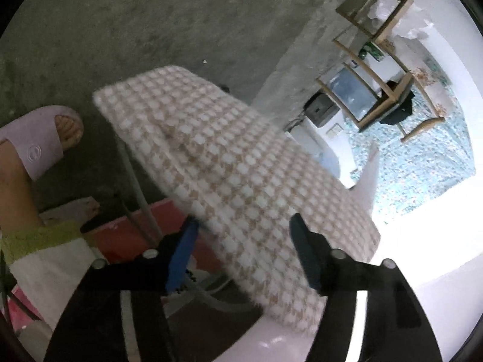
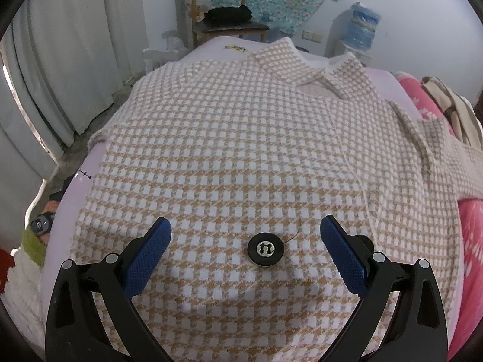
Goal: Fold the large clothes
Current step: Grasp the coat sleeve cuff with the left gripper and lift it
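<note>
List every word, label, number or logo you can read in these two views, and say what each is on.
None can be read.
Slipper: round embossed logo, too blurred to read.
Sheet: small yellow mark near the far edge, too small to read.
Sheet, left edge: small black stitched mark, no letters.
Button on the checked garment: no text.

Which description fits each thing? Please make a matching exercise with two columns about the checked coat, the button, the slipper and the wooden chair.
Things:
1. beige-and-white checked woolly coat
2. round black button with a metal centre
3. pale lilac rubber slipper
4. wooden chair with a dark seat

Descriptions:
a. on a foot, on the grey floor
b. spread flat over the pale bed
c. against the far wall, black cloth on it
d. sewn on the coat, between the right gripper's open jaws

Pairs: 1-b, 2-d, 3-a, 4-c
</note>
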The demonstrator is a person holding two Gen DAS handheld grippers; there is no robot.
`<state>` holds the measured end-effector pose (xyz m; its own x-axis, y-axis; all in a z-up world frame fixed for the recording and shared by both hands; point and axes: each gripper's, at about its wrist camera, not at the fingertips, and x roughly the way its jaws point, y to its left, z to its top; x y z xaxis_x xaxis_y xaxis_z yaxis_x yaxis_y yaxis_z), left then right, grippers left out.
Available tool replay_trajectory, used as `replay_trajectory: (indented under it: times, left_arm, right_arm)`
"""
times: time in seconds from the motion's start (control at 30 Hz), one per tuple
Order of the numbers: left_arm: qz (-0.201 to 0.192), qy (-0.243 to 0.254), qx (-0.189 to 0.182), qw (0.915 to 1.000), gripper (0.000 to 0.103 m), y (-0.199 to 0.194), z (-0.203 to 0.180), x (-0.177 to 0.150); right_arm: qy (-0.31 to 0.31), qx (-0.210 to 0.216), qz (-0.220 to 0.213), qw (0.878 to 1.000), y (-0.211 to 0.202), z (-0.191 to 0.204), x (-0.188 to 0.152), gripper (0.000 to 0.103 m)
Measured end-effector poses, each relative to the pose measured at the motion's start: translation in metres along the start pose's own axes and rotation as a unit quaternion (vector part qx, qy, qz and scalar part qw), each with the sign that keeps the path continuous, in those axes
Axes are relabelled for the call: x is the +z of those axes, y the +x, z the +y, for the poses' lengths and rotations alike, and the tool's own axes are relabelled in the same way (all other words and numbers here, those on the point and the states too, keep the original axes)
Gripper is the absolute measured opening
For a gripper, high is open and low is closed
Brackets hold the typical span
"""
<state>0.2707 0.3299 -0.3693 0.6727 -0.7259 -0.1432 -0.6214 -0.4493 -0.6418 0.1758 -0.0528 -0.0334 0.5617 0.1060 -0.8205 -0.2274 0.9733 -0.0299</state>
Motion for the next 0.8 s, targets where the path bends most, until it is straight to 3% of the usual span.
replay_trajectory:
  times: [0.17, 0.37, 0.53, 0.6, 0.67, 0.73, 0.8]
  left_arm:
    - [0.025, -0.005, 0.019, 0.9995, 0.078, 0.006, 0.019, -0.005]
    - [0.043, -0.034, 0.021, 0.9983, 0.080, 0.035, 0.039, 0.013]
    - [0.026, -0.048, 0.014, 0.9984, 0.079, 0.054, 0.039, 0.034]
    - [0.014, -0.033, 0.019, 0.9992, 0.068, 0.056, 0.030, 0.038]
    - [0.000, -0.023, 0.031, 0.9992, 0.042, 0.055, 0.021, 0.039]
    - [-0.022, -0.008, 0.042, 0.9988, 0.023, 0.046, 0.007, 0.040]
    - [-0.058, 0.024, 0.060, 0.9962, 0.015, 0.031, -0.013, 0.038]
  right_arm:
    - [-0.009, -0.004, 0.006, 1.000, 0.005, 0.007, 0.002, 0.095]
    - [-0.016, -0.015, 0.009, 1.000, 0.005, 0.012, 0.001, 0.095]
    - [-0.009, -0.025, 0.006, 1.000, 0.000, 0.007, -0.001, 0.095]
    - [-0.005, -0.027, 0.003, 1.000, -0.002, 0.002, -0.001, 0.095]
    - [0.001, -0.027, -0.001, 1.000, -0.004, -0.002, 0.000, 0.095]
    - [0.009, -0.025, -0.010, 1.000, -0.007, -0.007, 0.001, 0.095]
    - [0.017, -0.022, -0.017, 0.999, -0.011, -0.012, 0.002, 0.095]
